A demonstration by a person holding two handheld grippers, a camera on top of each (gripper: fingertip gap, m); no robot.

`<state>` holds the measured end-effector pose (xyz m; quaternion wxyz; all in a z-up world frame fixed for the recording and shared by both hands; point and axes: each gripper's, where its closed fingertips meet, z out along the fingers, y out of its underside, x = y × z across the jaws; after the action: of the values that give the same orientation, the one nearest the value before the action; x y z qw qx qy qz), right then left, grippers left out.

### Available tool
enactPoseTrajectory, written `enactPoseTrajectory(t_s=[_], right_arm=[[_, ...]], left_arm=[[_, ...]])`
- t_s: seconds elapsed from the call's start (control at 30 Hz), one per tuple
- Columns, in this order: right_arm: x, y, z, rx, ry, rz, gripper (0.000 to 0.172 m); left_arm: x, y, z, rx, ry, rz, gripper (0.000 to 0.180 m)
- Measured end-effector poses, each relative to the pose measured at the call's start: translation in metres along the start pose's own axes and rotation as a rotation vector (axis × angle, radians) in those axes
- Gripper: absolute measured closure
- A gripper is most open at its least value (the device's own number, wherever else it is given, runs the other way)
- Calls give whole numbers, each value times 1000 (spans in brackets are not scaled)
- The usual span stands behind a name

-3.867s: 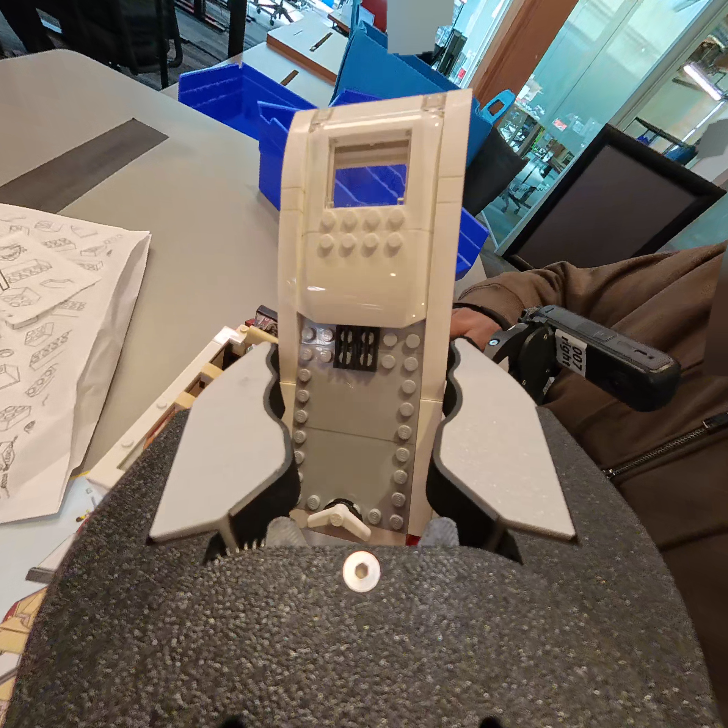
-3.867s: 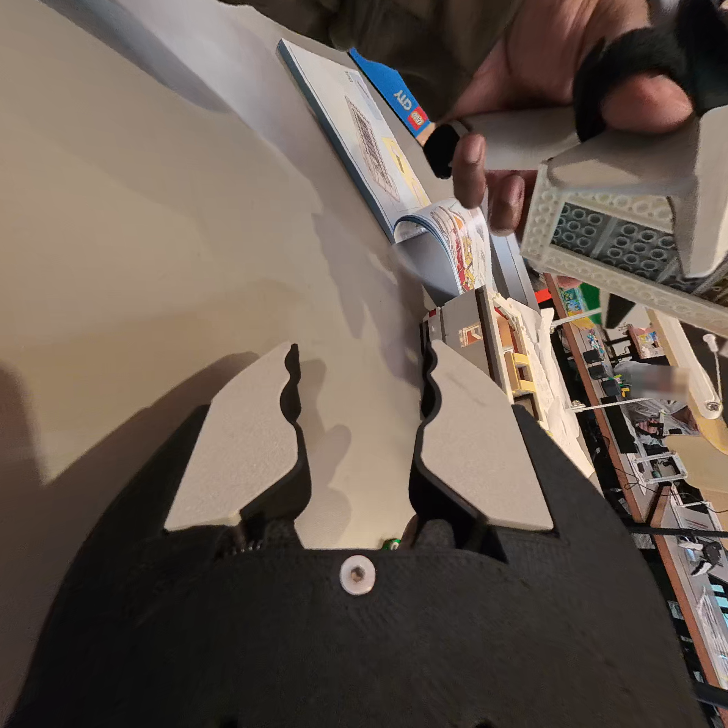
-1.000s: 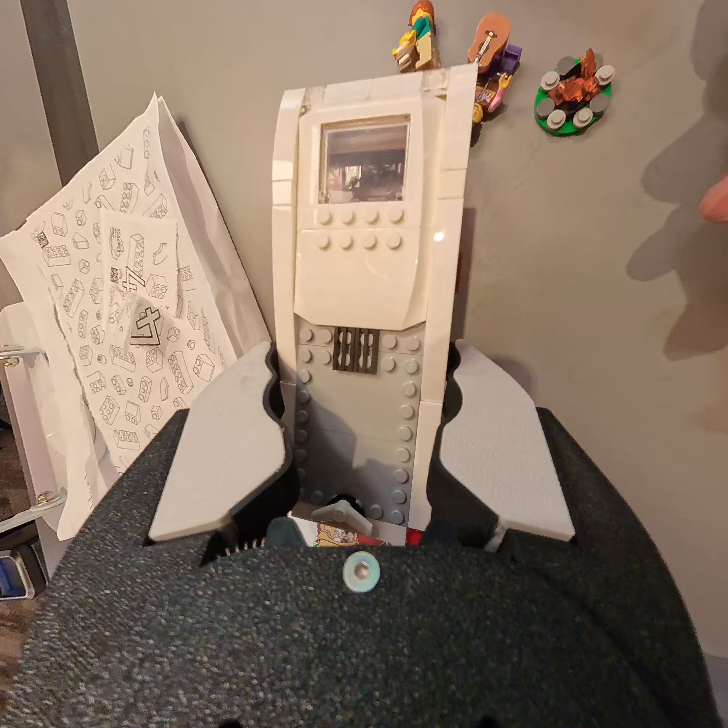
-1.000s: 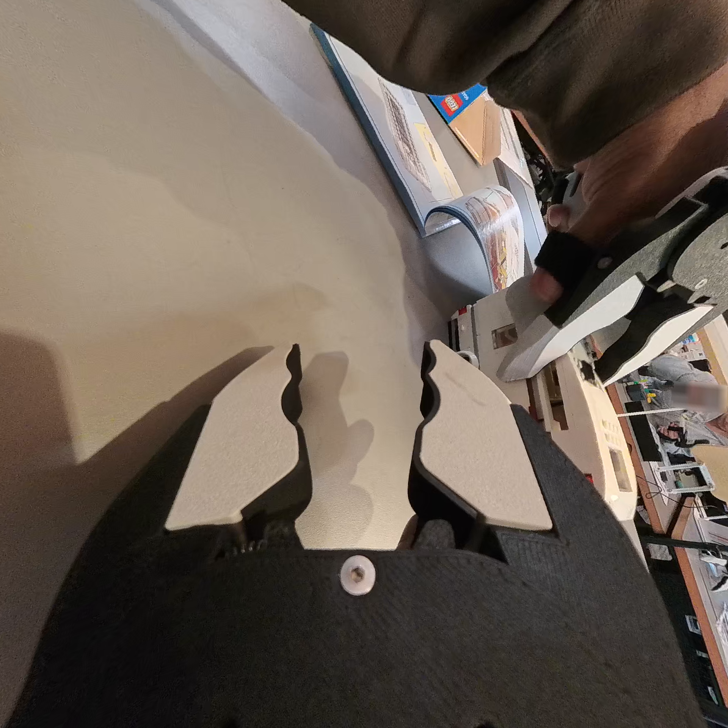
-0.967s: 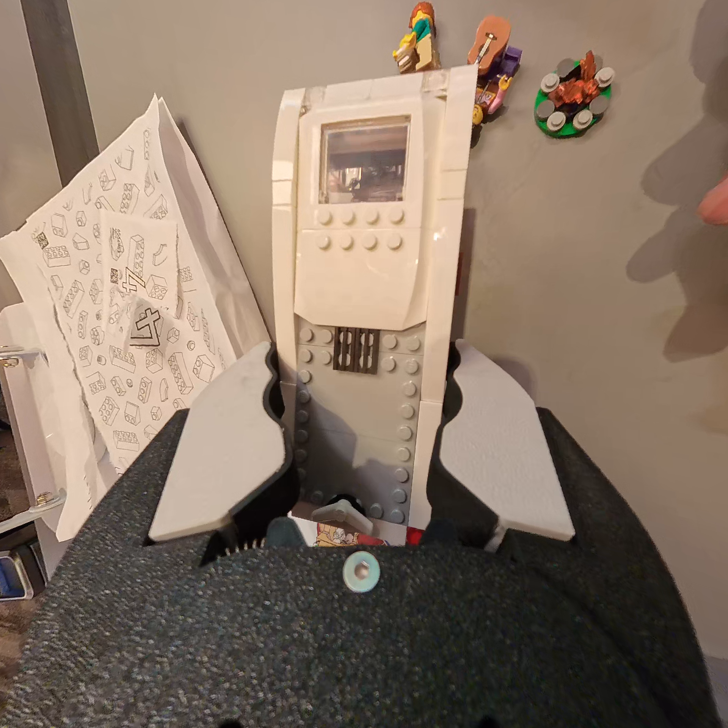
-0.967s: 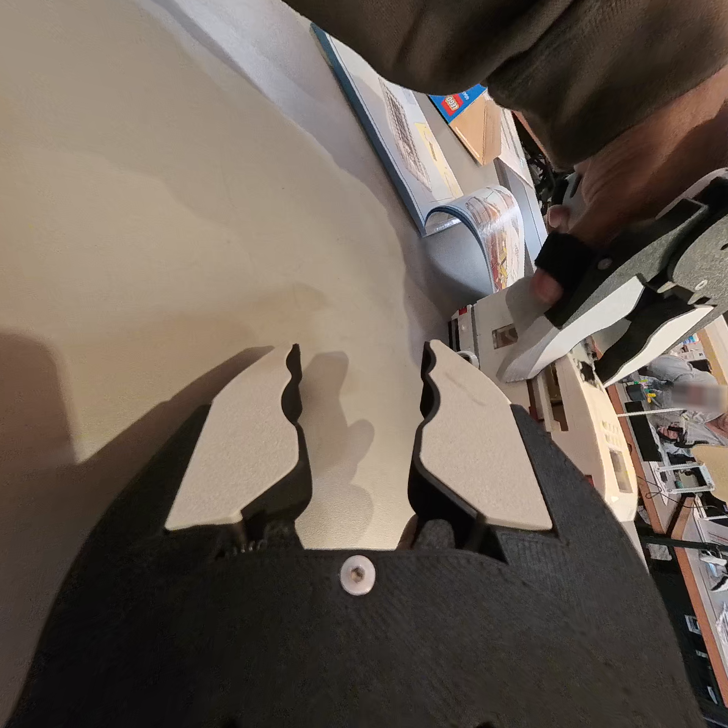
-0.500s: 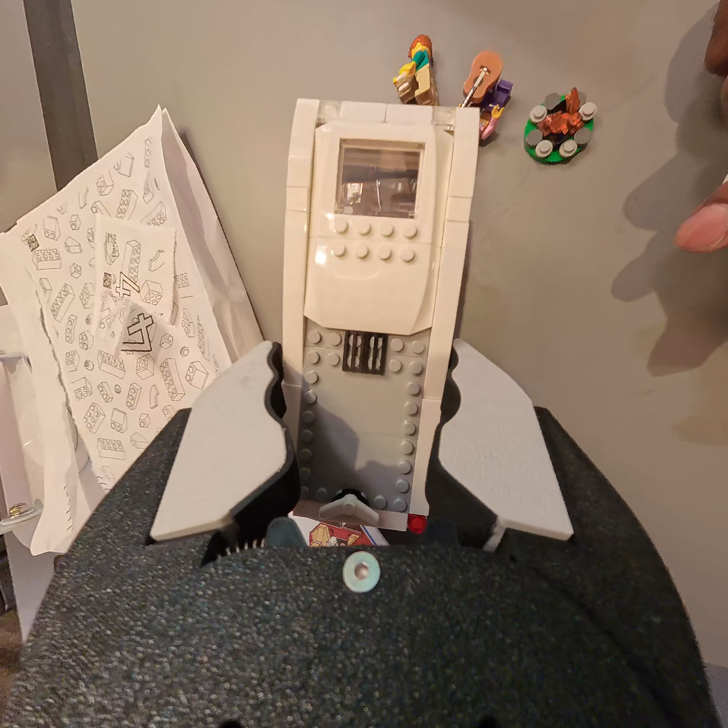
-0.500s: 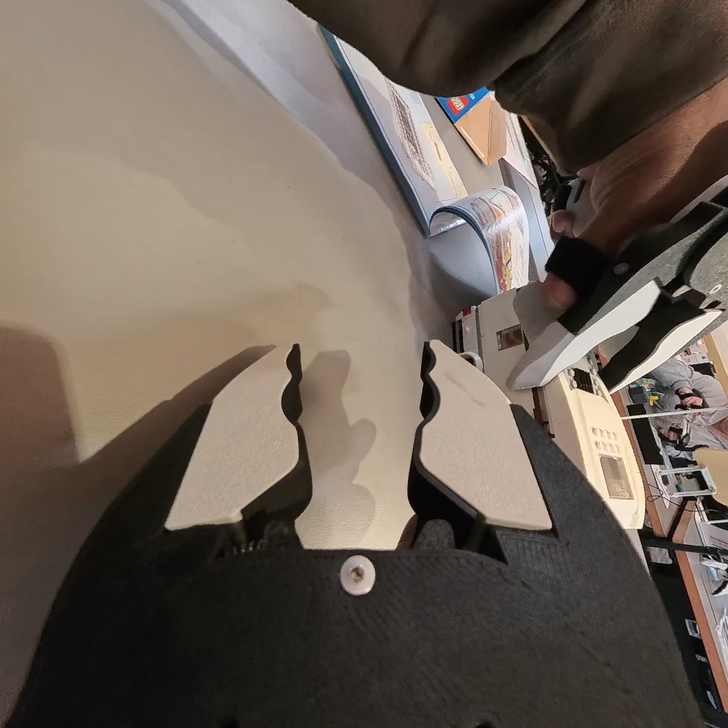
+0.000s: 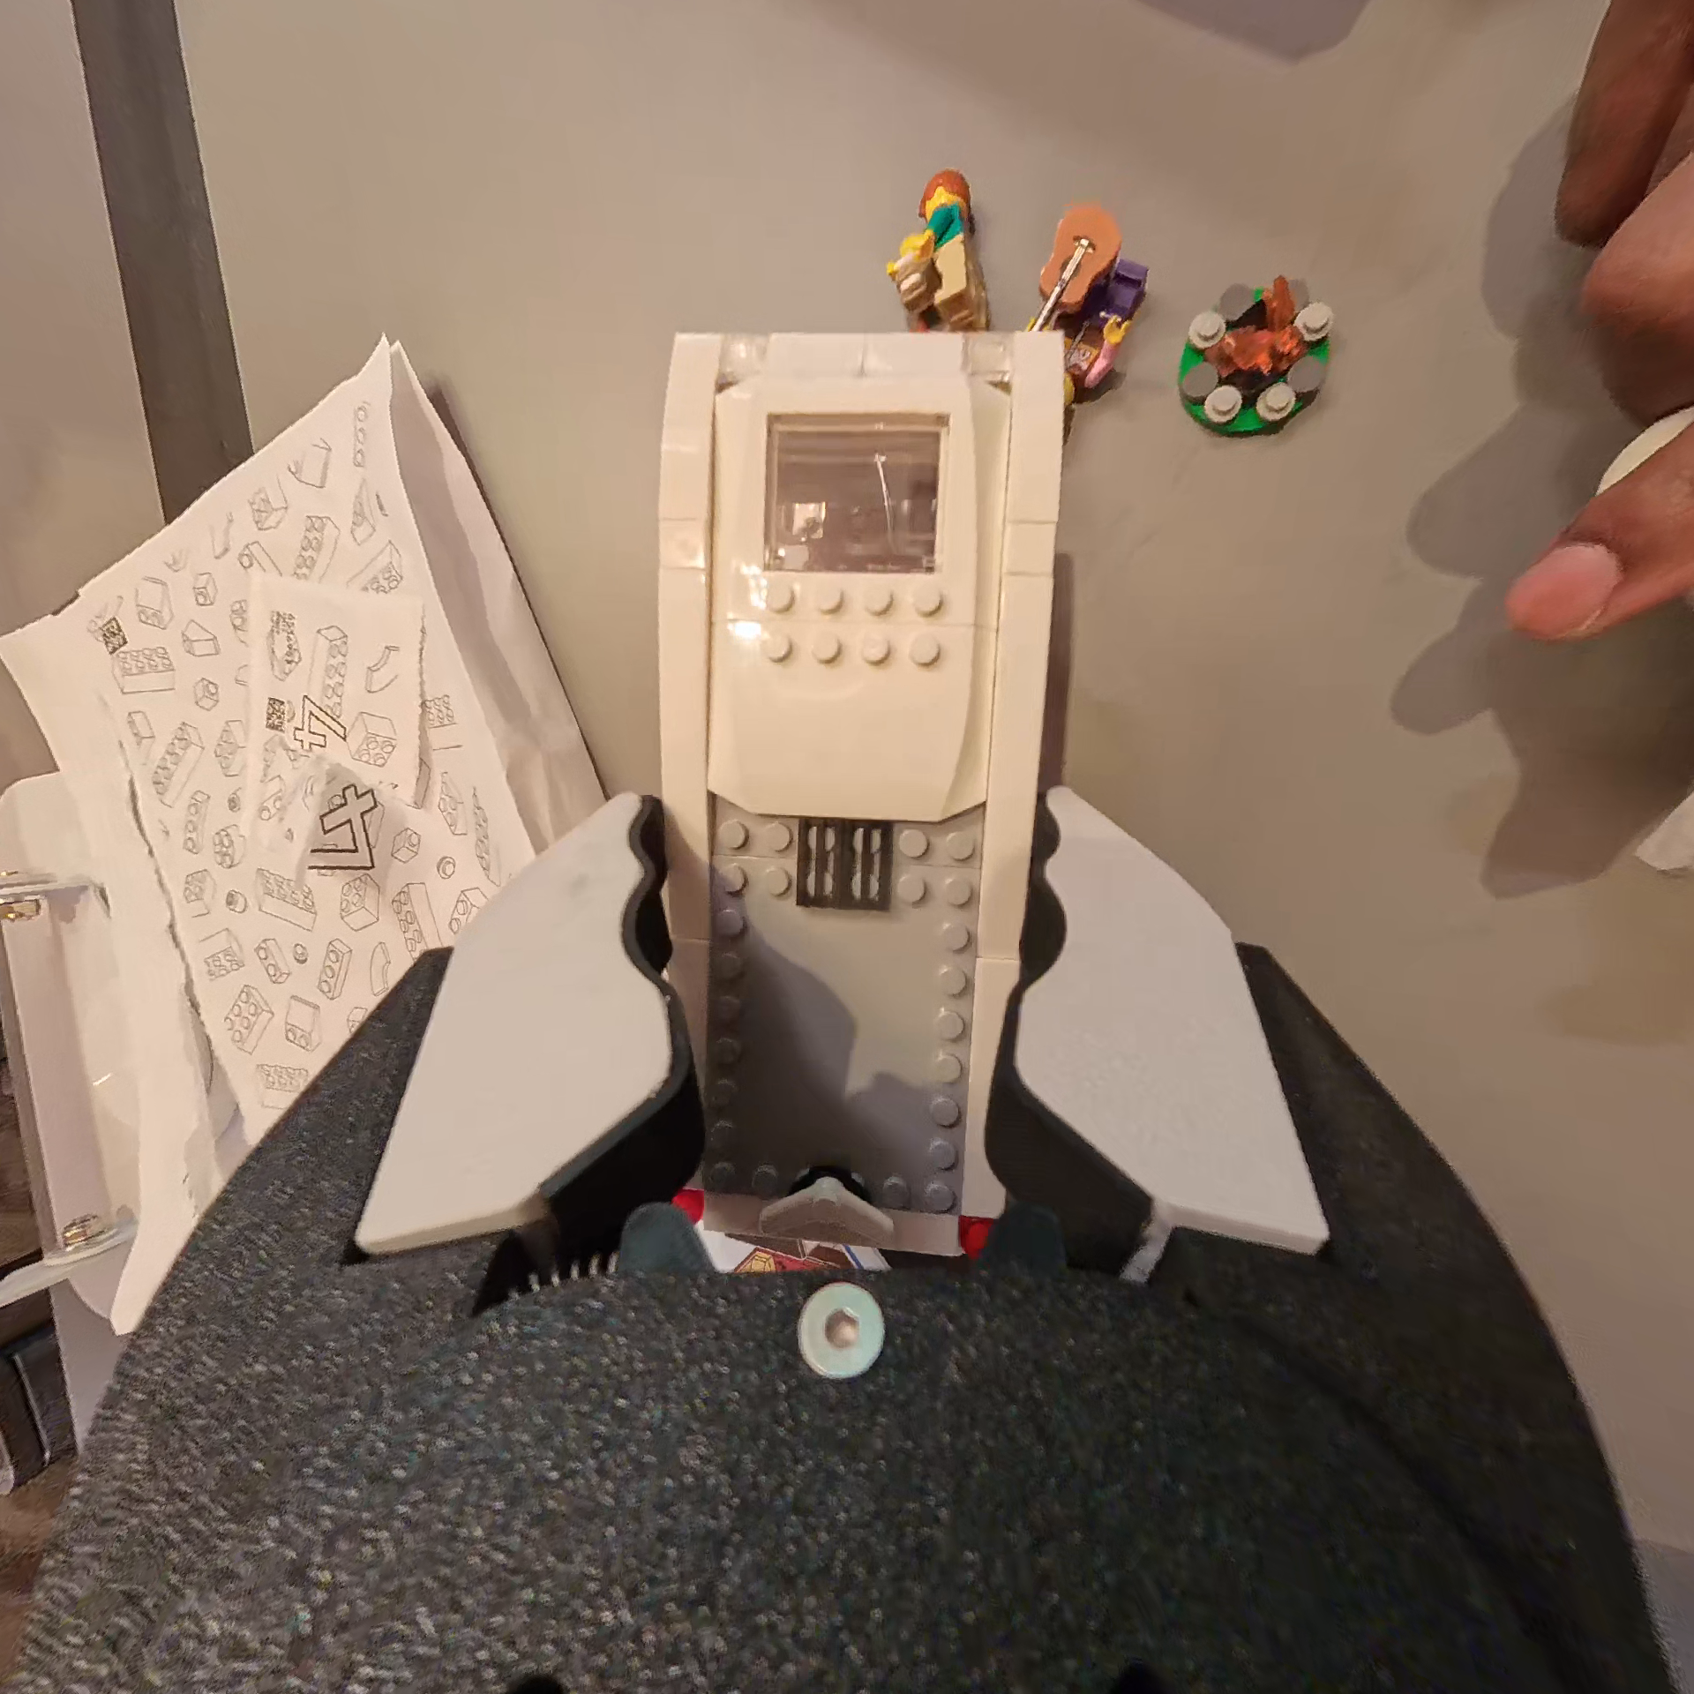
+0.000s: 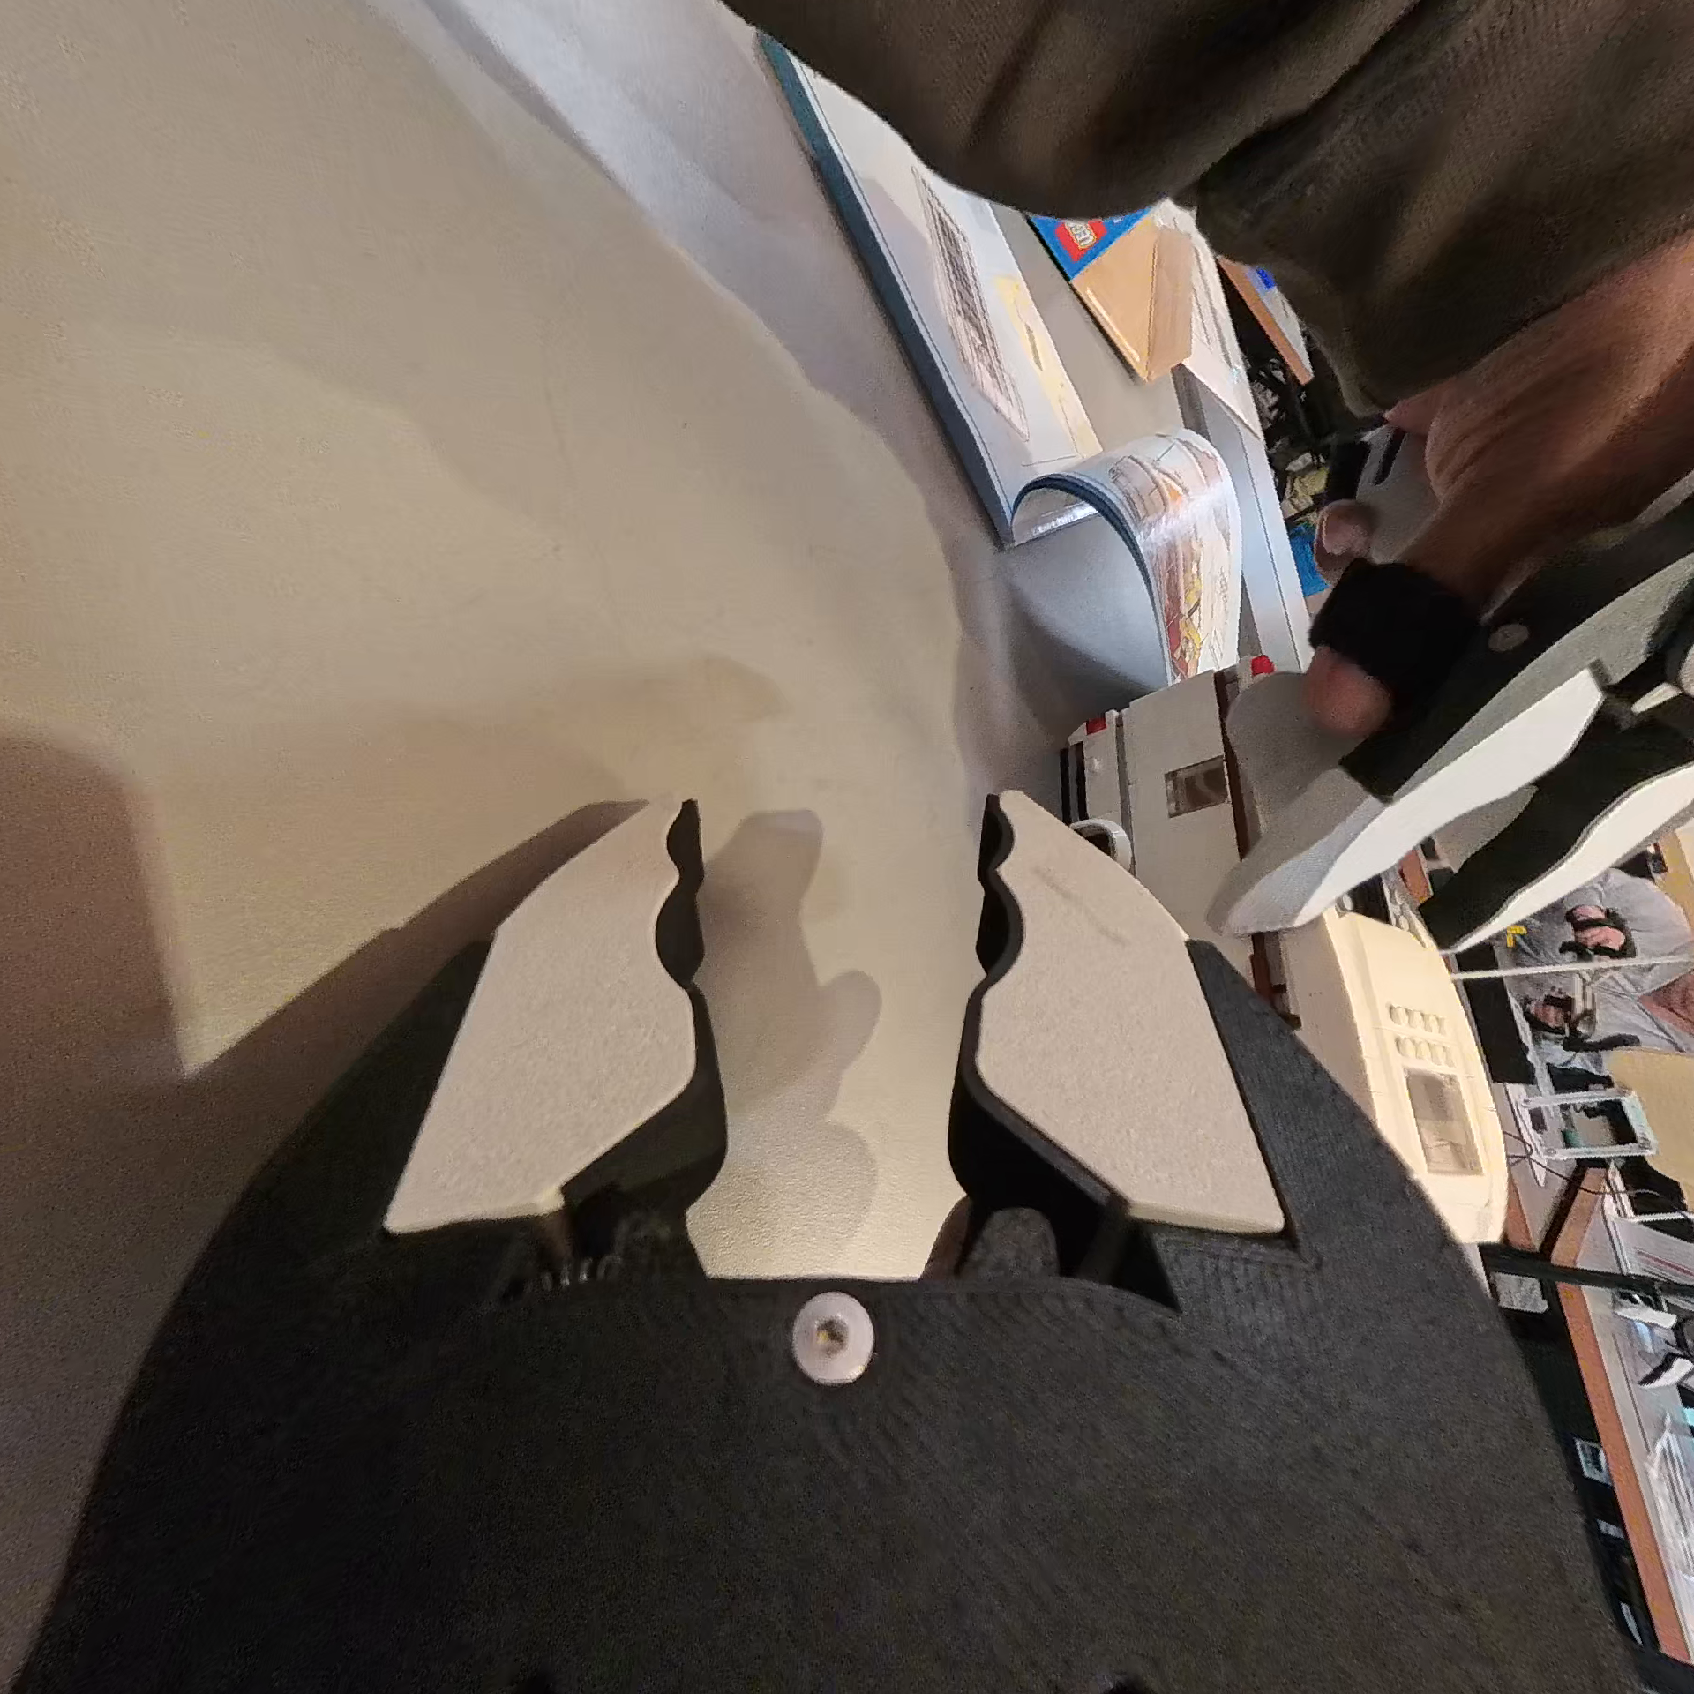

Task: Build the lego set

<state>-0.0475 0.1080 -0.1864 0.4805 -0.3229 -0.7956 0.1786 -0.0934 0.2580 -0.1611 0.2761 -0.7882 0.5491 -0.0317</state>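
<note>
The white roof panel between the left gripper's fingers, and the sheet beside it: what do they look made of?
Roof panel: looks like glossy moulded plastic bricks, going by the studs, the seams and the sheen. Sheet: thin matte paper printed with line drawings, its edges torn and creased.

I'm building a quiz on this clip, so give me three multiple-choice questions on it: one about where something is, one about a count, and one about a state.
1. Where does the round green campfire build lie?
A. right of the toy figures
B. on the printed paper bag
C. between the right tongs

2. How many toy figures lie beyond the white brick roof section?
A. none
B. two
C. five

3. How do the right tongs stand?
A. shut on a booklet
B. shut on a toy figure
C. open, with nothing between them

Answers:
1. A: the campfire build sits on the table to the right of both figures.
2. B: one figure and another with a guitar show past the roof section.
3. C: only bare table shows between the right tongs.
</note>
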Motion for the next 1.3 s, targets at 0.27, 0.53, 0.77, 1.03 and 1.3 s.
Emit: enactPoseTrajectory(t_s=[0.27,0.53,0.77,1.03,1.3], right_arm=[[-2,0,0,-2,-5,-8,113],[-2,0,0,-1,-6,-9,114],[-2,0,0,-3,-8,-13,114],[-1,0,0,-2,-4,-17,113],[31,2,-14,-1,84,43,112]], left_arm=[[-1,0,0,-11,68,-10,104],[1,-1,3,-41,115,4,104],[0,3,2,-62,100,-3,103],[-9,2,-18,53,-52,-77,97],[6,19,-70,377,-324,-305,99]])
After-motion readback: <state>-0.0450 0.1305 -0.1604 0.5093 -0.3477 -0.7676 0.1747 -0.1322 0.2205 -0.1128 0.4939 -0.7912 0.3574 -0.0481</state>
